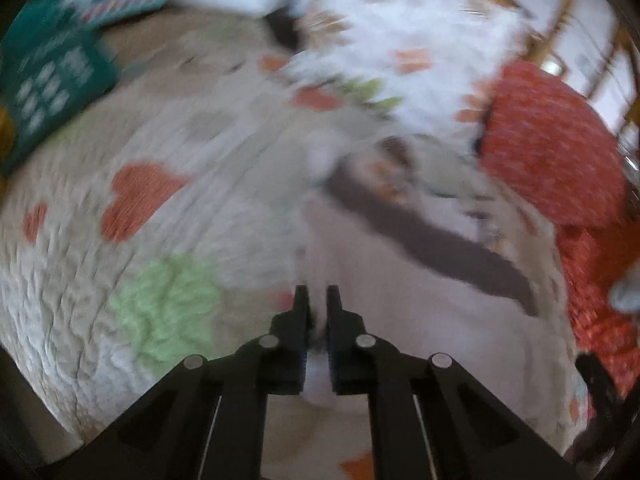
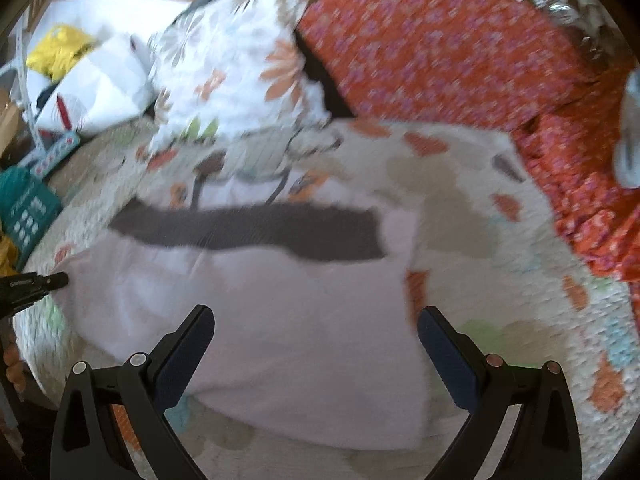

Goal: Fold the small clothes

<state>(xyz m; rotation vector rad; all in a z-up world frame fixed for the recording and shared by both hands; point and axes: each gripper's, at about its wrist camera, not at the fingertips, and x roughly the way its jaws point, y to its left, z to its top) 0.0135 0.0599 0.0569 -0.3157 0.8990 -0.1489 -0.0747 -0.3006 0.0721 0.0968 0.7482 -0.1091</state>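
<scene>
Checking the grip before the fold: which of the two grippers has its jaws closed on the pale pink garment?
The left gripper: its jaws are pinched shut on the pale pink garment's edge. The right gripper hangs wide open above it, holding nothing.

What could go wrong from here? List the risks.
1. The left gripper pinches only the edge of the pale pink garment; the thin fabric may slip out.
2. The right gripper is open above the garment, so a one-sided lift could bunch it.
3. The dark waistband may skew the fold.
</scene>
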